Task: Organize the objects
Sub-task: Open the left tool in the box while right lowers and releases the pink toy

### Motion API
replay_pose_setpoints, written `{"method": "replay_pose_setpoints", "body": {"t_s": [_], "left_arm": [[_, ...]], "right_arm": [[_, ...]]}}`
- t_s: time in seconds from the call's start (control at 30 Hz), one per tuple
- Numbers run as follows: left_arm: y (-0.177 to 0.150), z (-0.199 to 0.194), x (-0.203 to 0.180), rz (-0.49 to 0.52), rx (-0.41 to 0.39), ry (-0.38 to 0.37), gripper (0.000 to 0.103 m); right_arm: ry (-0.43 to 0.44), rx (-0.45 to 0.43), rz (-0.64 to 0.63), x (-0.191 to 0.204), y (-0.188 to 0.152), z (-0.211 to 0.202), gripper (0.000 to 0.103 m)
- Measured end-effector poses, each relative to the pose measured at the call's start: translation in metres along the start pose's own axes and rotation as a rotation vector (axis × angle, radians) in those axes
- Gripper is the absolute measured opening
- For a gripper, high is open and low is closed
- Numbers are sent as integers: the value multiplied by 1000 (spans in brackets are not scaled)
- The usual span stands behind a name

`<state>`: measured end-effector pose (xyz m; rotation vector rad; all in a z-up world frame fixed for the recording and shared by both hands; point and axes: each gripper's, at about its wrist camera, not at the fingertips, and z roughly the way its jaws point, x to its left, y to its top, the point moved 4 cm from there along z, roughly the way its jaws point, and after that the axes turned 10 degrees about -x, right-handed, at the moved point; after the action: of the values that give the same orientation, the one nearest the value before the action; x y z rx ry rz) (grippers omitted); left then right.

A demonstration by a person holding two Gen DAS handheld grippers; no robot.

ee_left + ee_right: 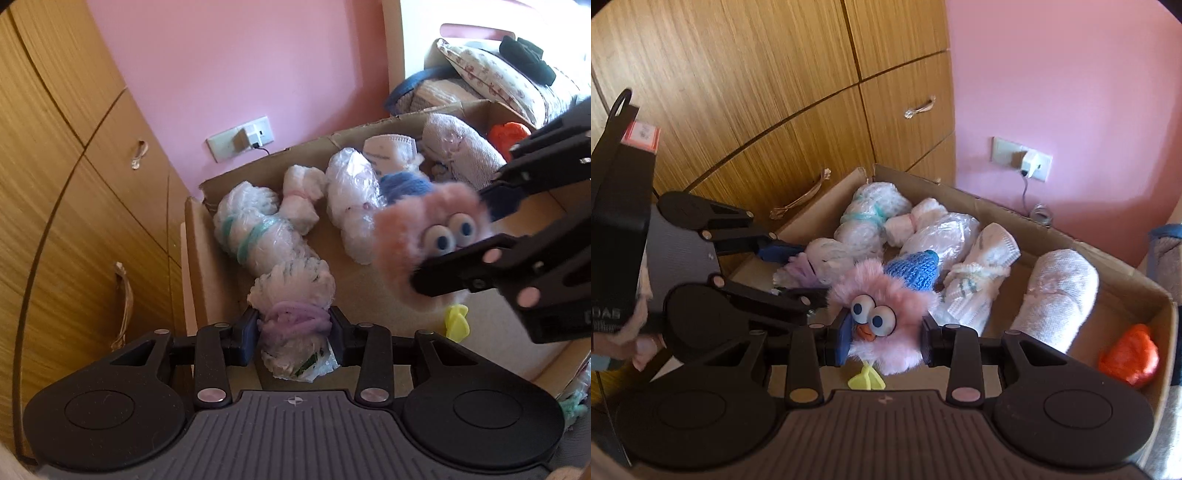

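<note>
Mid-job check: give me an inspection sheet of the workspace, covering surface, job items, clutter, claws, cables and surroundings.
Surface: cardboard box, open-topped, bare floor showing between items.
Job's things: pink fluffy toy with googly eyes and blue knit hat; plastic-wrapped bundle tied with purple yarn.
Clutter: bundle tied with teal yarn, rolled white towel, orange item in the box corner, other wrapped white bundles.
Claws: left claw shut on the purple-tied bundle; right claw shut on the pink toy, both over the box.
Cables: charger plugged into the wall socket, cord hanging behind the box.
Surroundings: wooden drawers, pink wall, patterned pillow.
</note>
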<state>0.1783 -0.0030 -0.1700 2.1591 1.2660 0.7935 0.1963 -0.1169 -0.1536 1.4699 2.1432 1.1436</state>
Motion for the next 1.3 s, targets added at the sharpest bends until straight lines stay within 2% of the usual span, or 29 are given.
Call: {"method": "replay_pose_setpoints", "body": {"t_s": [0.13, 0.23, 0.47, 0.63, 0.8, 1.07, 1.3], "left_arm": [[2, -6, 2, -12, 1, 4, 54], [4, -21, 4, -33, -35, 8, 72], [2, -46, 3, -43, -59, 18, 77], [-4, -57, 8, -128, -23, 17, 82], [-10, -65, 16, -202, -3, 29, 84], [-22, -89, 19, -277, 9, 32, 84], [-34, -128, 19, -348, -12, 55, 88]], "right_arm": [[15, 8, -7, -1, 3, 1, 33], [22, 10, -11, -3, 5, 4, 33], [33, 42, -36, 2, 5, 13, 33], [29, 90, -77, 13, 7, 27, 34], [9, 111, -65, 13, 6, 29, 40], [-34, 64, -57, 20, 11, -5, 42], [-92, -63, 43, 31, -2, -91, 54]]}}
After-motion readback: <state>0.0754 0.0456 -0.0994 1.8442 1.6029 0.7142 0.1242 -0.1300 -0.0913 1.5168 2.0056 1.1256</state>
